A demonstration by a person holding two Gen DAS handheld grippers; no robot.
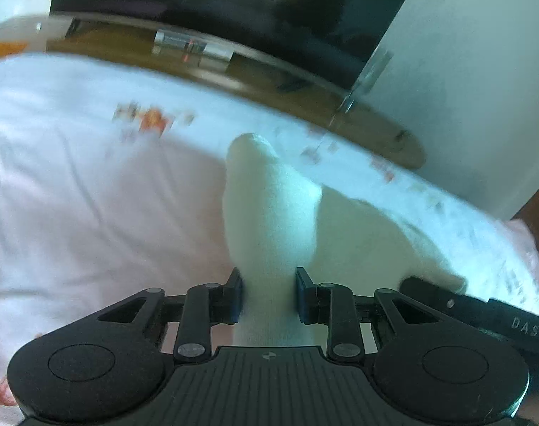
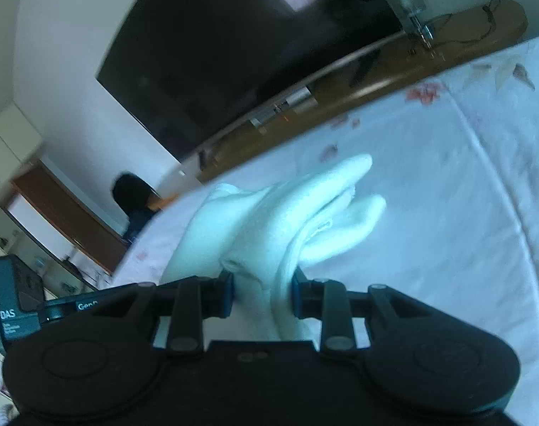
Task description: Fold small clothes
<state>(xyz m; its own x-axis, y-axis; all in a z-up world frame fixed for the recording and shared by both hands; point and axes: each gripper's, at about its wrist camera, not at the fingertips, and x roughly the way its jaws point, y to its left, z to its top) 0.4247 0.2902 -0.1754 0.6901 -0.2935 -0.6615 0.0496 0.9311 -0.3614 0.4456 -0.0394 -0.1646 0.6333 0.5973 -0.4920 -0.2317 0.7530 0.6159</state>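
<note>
Pale bedsheet (image 1: 74,195) with a faint floral print fills the lower field in both wrist views; behind it I see a wooden bench or footboard (image 1: 234,71) and a big dark screen (image 2: 234,53) on a white wall. Both views are smeared, so fine detail is poor.

Left side first. My left gripper (image 1: 268,293) has its jaws narrowed onto a white sock (image 1: 269,213); the pads press the fabric on both sides, so I read this as a firm pinch. From the jaws the sock runs straight ahead, away from me, its long axis in line with the fingers, with the rounded end pointing toward the bench. That end looks raised off the sheet rather than lying flat, though I cannot be sure. A second fold of the white fabric trails down and to the right, toward the other tool's body at the frame edge.

Right side. My right gripper (image 2: 261,296) is likewise narrowed and clamped on white sock fabric (image 2: 287,220). Here the cloth runs forward and up to the right, ending in two rounded lobes. Whether this is one sock or a pair held together, I cannot tell.

Judgement: both hands are at the near end of the cloth, close side by side, neither clearly nearer. The free end lies ahead, so the fold would bring near end to far end along that axis.
</note>
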